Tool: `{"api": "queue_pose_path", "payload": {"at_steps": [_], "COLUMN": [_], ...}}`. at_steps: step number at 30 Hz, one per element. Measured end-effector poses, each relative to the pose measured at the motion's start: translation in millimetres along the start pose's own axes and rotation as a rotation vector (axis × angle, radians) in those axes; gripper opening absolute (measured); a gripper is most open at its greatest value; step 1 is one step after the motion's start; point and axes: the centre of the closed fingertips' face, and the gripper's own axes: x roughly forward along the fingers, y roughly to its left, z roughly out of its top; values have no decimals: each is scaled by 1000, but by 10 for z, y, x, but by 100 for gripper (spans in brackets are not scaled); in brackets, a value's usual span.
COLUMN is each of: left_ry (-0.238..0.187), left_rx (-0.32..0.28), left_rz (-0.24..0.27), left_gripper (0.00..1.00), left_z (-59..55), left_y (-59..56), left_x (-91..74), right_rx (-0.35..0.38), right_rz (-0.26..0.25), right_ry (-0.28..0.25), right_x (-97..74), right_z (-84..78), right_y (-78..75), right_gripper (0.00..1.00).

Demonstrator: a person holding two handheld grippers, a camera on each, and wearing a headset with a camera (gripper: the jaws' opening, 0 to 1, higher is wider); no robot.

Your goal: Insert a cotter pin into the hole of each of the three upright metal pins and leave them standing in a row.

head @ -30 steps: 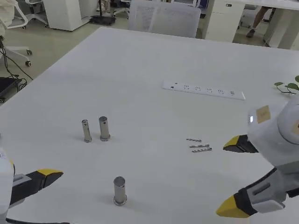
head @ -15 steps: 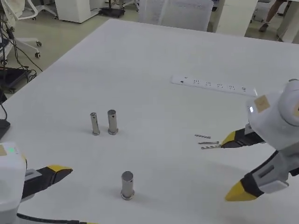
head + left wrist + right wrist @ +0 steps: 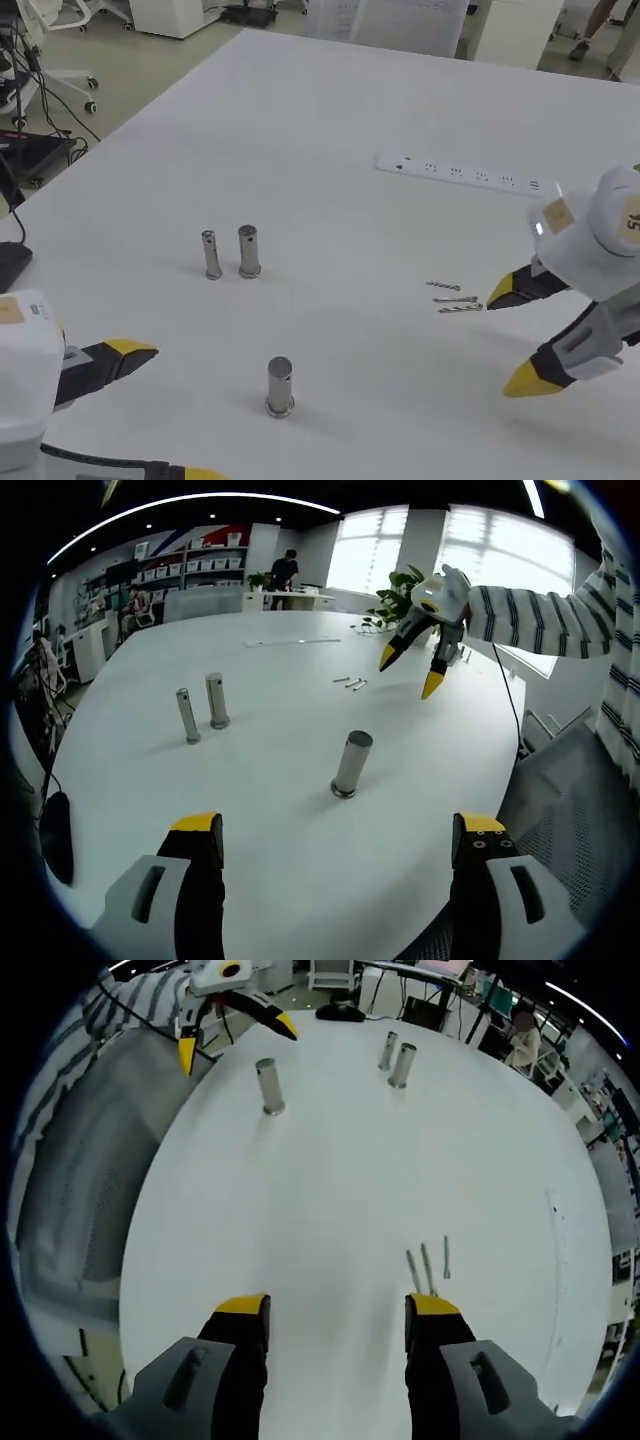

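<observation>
Three upright metal pins stand on the white table: a thin pin (image 3: 211, 254) beside a thicker pin (image 3: 249, 250), and a third pin (image 3: 280, 386) alone nearer me. Three cotter pins (image 3: 455, 298) lie flat to the right. My right gripper (image 3: 512, 340) is open, its upper fingertip just right of the cotter pins. From the right gripper view, the cotter pins (image 3: 427, 1262) lie just ahead of the right gripper (image 3: 338, 1307). My left gripper (image 3: 170, 412) is open at the lower left; the lone pin (image 3: 350, 765) stands ahead of the left gripper (image 3: 338, 825).
A white power strip (image 3: 460, 173) lies across the far side of the table. Office chairs (image 3: 60, 40) and desks stand on the floor beyond the table edge. A potted plant (image 3: 400, 590) sits at the table's far end.
My right gripper has come closer to the cotter pins, still open. The head camera has shifted, so the whole scene sits differently. The metal pins have not moved.
</observation>
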Motion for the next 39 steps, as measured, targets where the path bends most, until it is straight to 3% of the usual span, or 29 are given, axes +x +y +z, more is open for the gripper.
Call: {"api": "queue_pose_path", "payload": {"at_steps": [15,22,27,39], "left_ry": [21,3,6,14], "left_rx": [8,-10,-6,-13], "left_rz": [-5,-4,-1,3], "left_gripper": [96,95,95,95], "left_z": [-46,3,14,-19], "left_y": [-31,-17,0,4], "left_x": [-16,-1,9,1], "right_rx": [-47,6,-15,-17], "right_rz": [32,75,106,124], "right_ry": [45,61,103,130], "right_x": [108,221,273,328], "right_z": [57,27,-42,-109], "right_y": [-316,-452,-462,-488], "right_gripper": [37,32,32,28]}}
